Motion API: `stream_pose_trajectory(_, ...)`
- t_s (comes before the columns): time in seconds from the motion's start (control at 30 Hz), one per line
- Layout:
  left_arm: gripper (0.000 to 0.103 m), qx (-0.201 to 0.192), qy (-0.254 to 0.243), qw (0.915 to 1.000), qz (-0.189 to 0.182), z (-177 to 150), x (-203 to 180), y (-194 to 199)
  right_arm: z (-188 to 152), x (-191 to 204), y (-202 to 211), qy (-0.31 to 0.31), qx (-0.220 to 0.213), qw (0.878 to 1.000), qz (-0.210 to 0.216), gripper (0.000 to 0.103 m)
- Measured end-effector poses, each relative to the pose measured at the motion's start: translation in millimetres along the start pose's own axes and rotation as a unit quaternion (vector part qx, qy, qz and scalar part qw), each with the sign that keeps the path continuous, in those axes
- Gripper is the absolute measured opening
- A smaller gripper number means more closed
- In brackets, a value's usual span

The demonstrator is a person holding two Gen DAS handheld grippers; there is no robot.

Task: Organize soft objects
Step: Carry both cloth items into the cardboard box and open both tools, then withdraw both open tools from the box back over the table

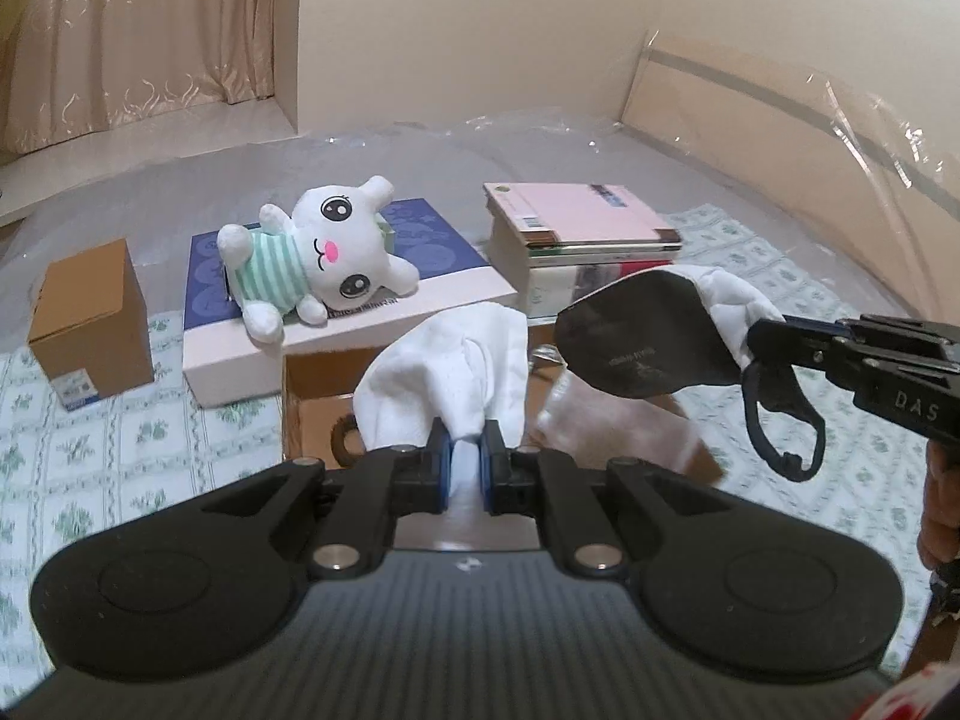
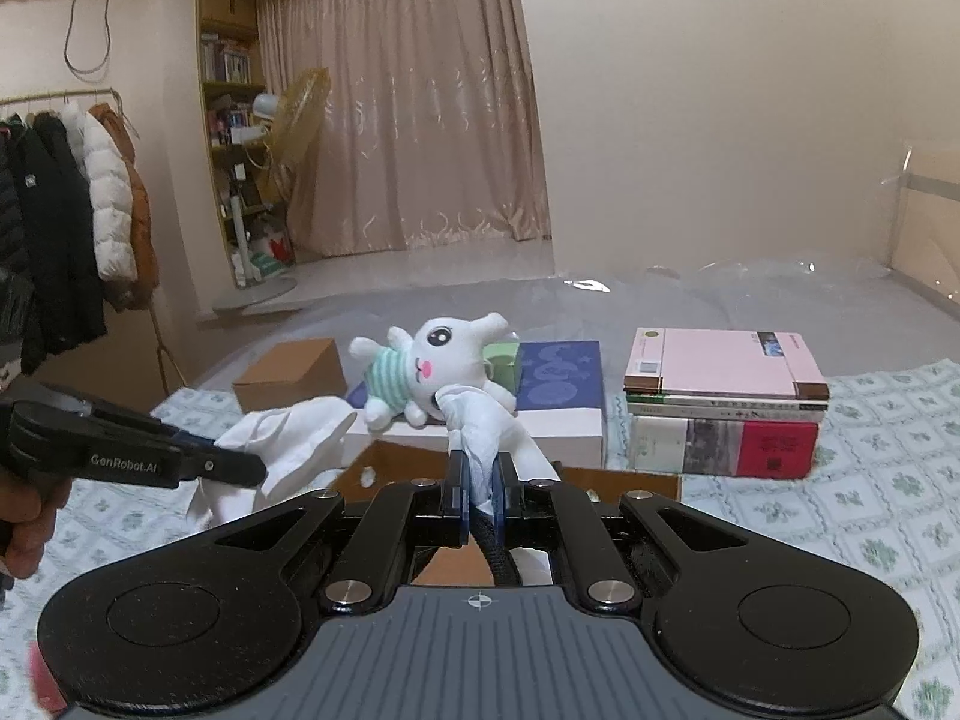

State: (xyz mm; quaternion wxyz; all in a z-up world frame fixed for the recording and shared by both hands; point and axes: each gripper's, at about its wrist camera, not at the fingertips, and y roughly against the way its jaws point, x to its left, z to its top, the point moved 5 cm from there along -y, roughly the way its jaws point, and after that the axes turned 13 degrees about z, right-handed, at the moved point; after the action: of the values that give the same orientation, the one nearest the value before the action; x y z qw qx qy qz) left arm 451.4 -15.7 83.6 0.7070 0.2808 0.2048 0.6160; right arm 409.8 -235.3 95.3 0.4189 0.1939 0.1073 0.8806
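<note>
A: Well, the left gripper (image 1: 462, 450) is sitting at the lower middle of the left wrist view, and its two blue pads are pressing together on a white cloth (image 1: 444, 372). The cloth is bunching up above the jaws.

B: And the right gripper (image 2: 479, 480)?

A: It is also pinching. In the right wrist view its jaws are closing on a white slipper (image 2: 480, 420), low in the middle of the frame. In the left wrist view the same slipper (image 1: 636, 336) is showing its dark sole at the right of the frame, and the right gripper (image 1: 762, 342) is coming in from the right edge and gripping its white upper. A black loop is hanging under those jaws.

B: What is lying under them?

A: An open cardboard box (image 1: 318, 408) is standing just behind the left gripper, in the middle of the frame. Both soft things are hanging over or near it; I cannot tell if they are touching it.

B: And further back?

A: A white plush toy (image 1: 312, 258) in a green striped shirt is lying on a blue and white box (image 1: 432, 240), left of centre. A small brown box (image 1: 90, 324) is standing at the left, and a stack of books (image 1: 582, 240) at the right. All of it is resting on a bedsheet (image 1: 150, 438) with a green flower print.
</note>
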Motion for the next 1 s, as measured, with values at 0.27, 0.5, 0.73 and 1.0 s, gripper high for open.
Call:
stream_pose_trajectory(0.27,0.009,0.035,-0.032,0.9986,0.023,3.5,2.2,-77.2,-18.9,-24.5,-65.2,0.01,0.038,0.999,-0.003,0.007)
stream_pose_trajectory(0.5,0.009,0.07,-0.056,0.9955,0.028,-10.3,-3.9,-121.5,-52.5,-33.2,-108.0,0.01,0.094,0.996,0.005,0.007)
stream_pose_trajectory(0.73,0.034,0.084,-0.093,0.9914,0.038,-15.3,-6.8,-133.8,-72.2,-38.0,-124.8,0.011,0.137,0.99,0.03,0.038)
stream_pose_trajectory(1.0,0.035,0.074,-0.064,0.9948,0.028,-9.4,2.8,-101.3,-59.6,-33.6,-90.1,-0.005,0.111,0.994,0.019,0.058)
